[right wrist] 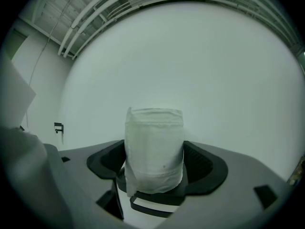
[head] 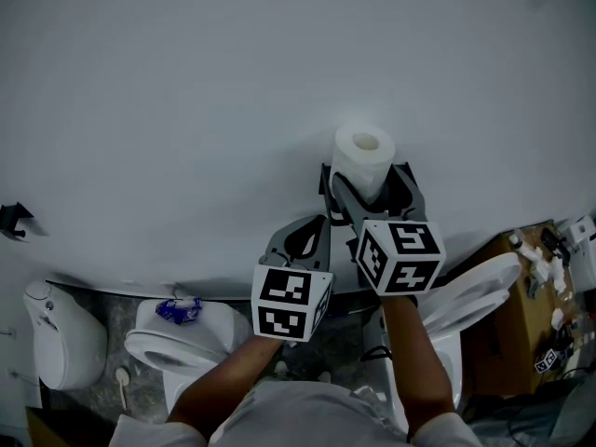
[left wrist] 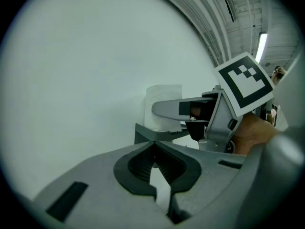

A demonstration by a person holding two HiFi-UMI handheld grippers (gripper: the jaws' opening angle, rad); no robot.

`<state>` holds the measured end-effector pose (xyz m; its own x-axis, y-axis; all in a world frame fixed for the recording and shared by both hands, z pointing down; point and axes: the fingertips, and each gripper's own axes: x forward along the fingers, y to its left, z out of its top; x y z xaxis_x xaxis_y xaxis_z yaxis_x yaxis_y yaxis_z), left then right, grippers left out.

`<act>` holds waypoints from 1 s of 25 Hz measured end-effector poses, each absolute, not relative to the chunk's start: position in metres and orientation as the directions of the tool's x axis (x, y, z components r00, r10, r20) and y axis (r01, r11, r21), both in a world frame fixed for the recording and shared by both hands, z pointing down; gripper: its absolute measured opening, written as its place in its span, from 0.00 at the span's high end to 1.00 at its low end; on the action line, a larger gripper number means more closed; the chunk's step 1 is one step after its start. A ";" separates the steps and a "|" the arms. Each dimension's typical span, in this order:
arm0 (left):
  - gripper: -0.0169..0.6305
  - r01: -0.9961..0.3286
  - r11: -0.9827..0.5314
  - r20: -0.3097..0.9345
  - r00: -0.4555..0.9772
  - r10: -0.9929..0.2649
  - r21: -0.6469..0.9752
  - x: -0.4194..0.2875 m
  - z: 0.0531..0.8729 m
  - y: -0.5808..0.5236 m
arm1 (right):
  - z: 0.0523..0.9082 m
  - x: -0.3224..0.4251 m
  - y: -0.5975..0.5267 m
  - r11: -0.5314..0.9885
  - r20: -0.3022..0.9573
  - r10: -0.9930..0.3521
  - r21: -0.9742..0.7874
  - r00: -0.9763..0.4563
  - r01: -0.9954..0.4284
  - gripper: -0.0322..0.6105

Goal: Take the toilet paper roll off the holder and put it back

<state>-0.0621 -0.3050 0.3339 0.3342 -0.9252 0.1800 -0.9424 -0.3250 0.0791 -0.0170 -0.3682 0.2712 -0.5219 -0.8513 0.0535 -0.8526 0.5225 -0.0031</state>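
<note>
A white toilet paper roll (head: 362, 159) stands upright between the jaws of my right gripper (head: 366, 192), which is shut on its lower half. In the right gripper view the roll (right wrist: 154, 149) fills the gap of the right gripper (right wrist: 153, 168), and a dark loop (right wrist: 151, 208) shows just under it. My left gripper (head: 300, 240) hangs lower and to the left, shut and empty. Its own view shows the left gripper (left wrist: 153, 150) with the roll (left wrist: 162, 99) and a right finger (left wrist: 174, 109) ahead. A small black bracket (head: 13, 220) sticks out of the wall far left, also seen as the bracket (right wrist: 58, 127).
A plain white wall (head: 186, 91) fills most of the head view. Below stand a toilet (head: 172, 347) with a blue item (head: 177, 310) on its tank, another toilet (head: 54, 343) at left and a raised seat (head: 470, 291) at right. A cardboard box (head: 531, 319) holds small bottles.
</note>
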 end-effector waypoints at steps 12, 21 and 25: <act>0.97 -0.945 -0.318 0.181 0.326 -0.928 0.070 -0.055 0.333 -0.301 | 0.269 -0.013 -0.361 0.551 0.038 -0.834 0.000 -0.551 -0.834 0.38; 0.97 -0.953 -0.295 0.167 0.302 -0.938 0.068 -0.048 0.326 -0.294 | 0.268 0.002 -0.341 0.573 0.019 -0.820 0.005 -0.572 -0.820 0.38; 0.97 -0.957 -0.282 0.173 0.289 -0.942 0.068 -0.040 0.328 -0.289 | 0.269 0.009 -0.329 0.591 0.019 -0.807 0.010 -0.591 -0.807 0.38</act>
